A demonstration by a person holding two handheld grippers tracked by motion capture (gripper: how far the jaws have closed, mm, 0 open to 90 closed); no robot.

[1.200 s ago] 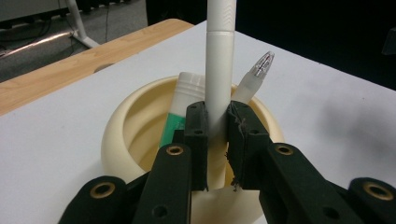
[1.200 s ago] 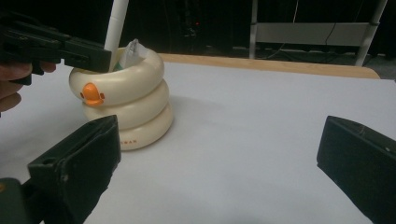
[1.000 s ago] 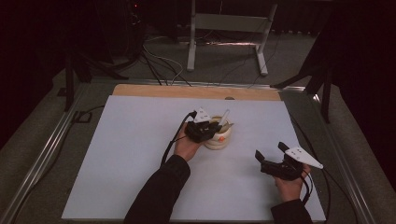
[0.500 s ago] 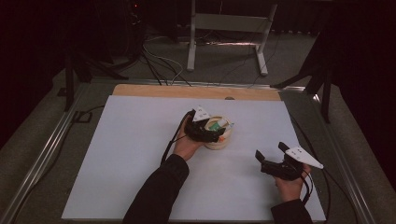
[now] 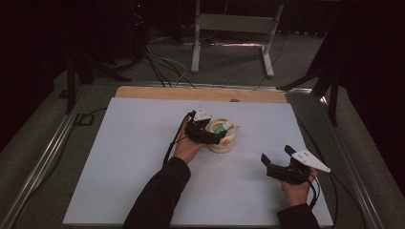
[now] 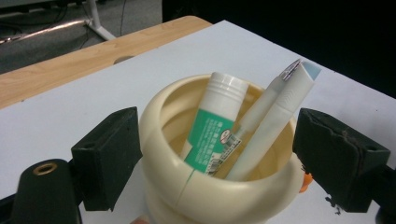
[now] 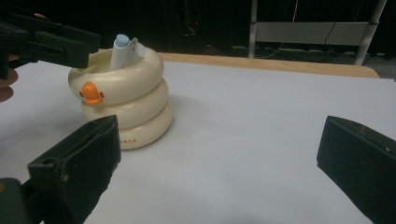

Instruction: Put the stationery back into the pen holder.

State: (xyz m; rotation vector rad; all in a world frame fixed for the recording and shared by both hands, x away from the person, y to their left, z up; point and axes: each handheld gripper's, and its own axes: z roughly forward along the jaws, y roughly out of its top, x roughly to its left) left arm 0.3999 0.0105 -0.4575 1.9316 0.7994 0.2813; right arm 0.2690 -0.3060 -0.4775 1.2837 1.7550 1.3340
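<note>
I am seeing the cream ringed holder [image 5: 223, 136] standing upright near the middle of the white tabletop [image 5: 119, 157], toward its far edge, holding a glue stick [image 6: 215, 123] and a pen [image 6: 271, 126] that lean with their long axes rising toward the far side. My left gripper [image 5: 210, 134] is straddling its top ring, jaws just opened and standing spread clear of its walls; it is by far the nearer, while my right gripper [image 5: 277, 160] is idling spread toward the near right corner. The holder's base is being cut off in the left gripper view.

- The left tool [image 6: 219, 154] has its two black jaws spread to either side of a cream ringed holder [image 6: 187, 186]; they have just been opening, and neither pad presses on it.
- A glue stick [image 6: 212, 123] with a green label and white cap leans inside the holder.
- Two pale pens [image 6: 273, 121] lean beside it at the right, tips above the rim.
- The holder stands on a white surface [image 6: 56, 116], with a wooden edge [image 6: 93, 51] at the far side.
</note>
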